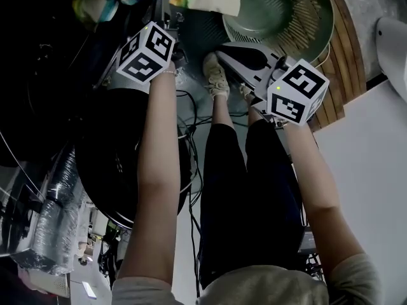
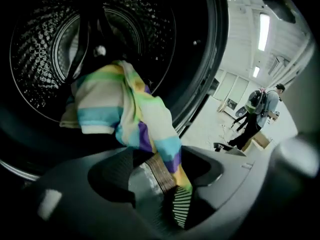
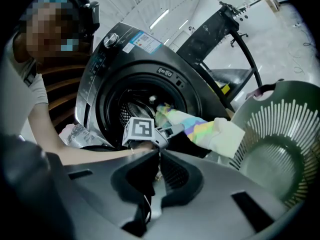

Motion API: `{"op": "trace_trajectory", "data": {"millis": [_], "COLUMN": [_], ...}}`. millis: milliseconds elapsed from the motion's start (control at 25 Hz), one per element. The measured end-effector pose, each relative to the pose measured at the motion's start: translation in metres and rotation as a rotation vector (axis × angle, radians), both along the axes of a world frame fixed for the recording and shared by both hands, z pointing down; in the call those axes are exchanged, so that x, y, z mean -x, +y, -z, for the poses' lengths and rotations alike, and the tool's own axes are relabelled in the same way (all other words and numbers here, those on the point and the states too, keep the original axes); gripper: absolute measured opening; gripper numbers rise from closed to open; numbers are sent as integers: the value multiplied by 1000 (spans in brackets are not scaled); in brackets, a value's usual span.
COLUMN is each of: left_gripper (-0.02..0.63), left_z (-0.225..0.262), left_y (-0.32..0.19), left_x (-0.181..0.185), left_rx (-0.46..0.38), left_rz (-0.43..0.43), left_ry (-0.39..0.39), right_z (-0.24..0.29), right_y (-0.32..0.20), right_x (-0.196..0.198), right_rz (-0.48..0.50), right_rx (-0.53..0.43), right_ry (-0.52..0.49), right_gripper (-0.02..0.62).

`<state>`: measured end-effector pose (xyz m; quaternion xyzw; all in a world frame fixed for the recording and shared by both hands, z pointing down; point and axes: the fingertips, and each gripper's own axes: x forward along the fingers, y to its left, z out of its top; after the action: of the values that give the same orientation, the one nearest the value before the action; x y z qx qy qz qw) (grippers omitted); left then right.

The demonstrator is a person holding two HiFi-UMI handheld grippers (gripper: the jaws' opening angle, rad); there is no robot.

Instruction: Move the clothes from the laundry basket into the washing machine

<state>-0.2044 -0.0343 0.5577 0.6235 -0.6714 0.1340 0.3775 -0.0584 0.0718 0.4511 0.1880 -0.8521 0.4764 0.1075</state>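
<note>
Washer drum [image 2: 42,54] ahead: striped garment [image 2: 117,104] hangs half out of its mouth, tail across left gripper [image 2: 150,176] wide jaws, unpinched; right gripper [image 3: 157,166] jaws together, empty; laundry basket [image 3: 272,134] looks bare, so likely 1 item left

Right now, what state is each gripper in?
Left gripper: open, striped garment between its jaws, unclamped.
Right gripper: shut, holding nothing.

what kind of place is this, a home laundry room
Probably an indoor hall or test lab, not a home: a washing machine and laundry basket stand on open floor under strip lights.
</note>
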Motion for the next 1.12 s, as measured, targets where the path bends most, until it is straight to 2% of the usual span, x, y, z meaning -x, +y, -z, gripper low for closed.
{"op": "trace_trajectory", "data": {"millis": [120, 160, 200, 320, 440, 680, 800, 880, 1000, 1040, 1120], "left_gripper": [292, 228, 137, 19, 14, 14, 14, 14, 15, 29, 181], "left_z": [-20, -25, -29, -31, -5, 42, 75, 94, 102, 96, 70], "left_y": [-3, -4, -5, -12, -26, -41, -51, -59, -71, -73, -72], "left_x": [-15, -14, -10, 8, 38, 103, 133, 146, 150, 148, 139], "left_rx": [36, 49, 65, 84, -9, -109, -224, -290, -320, -309, -243], "left_rz": [-44, -41, -32, -2, 63, 155, 249, 294, 292, 289, 275], "left_ry": [6, -8, -29, -83, -96, -242, -264, -273, -319, -300, -211], "right_z": [-2, -3, -5, -10, -11, -9, -8, -8, -9, -9, -9], "right_y": [-3, -3, -3, 0, 3, 4, 0, -1, -1, 0, 2], "right_x": [-2, -1, -2, -3, -2, -3, -3, -3, -1, 0, 1], "right_rz": [0, 1, 2, 0, 5, 20, 18, 17, 18, 19, 20], "right_rx": [-7, -6, -5, 0, 11, 5, 4, 7, 7, 7, 11], "right_ry": [6, 5, 5, 13, 10, 14, 9, 3, 1, -1, -2], "right_gripper": [17, 17, 17, 17, 17, 17, 17, 17, 17, 17, 17]}}
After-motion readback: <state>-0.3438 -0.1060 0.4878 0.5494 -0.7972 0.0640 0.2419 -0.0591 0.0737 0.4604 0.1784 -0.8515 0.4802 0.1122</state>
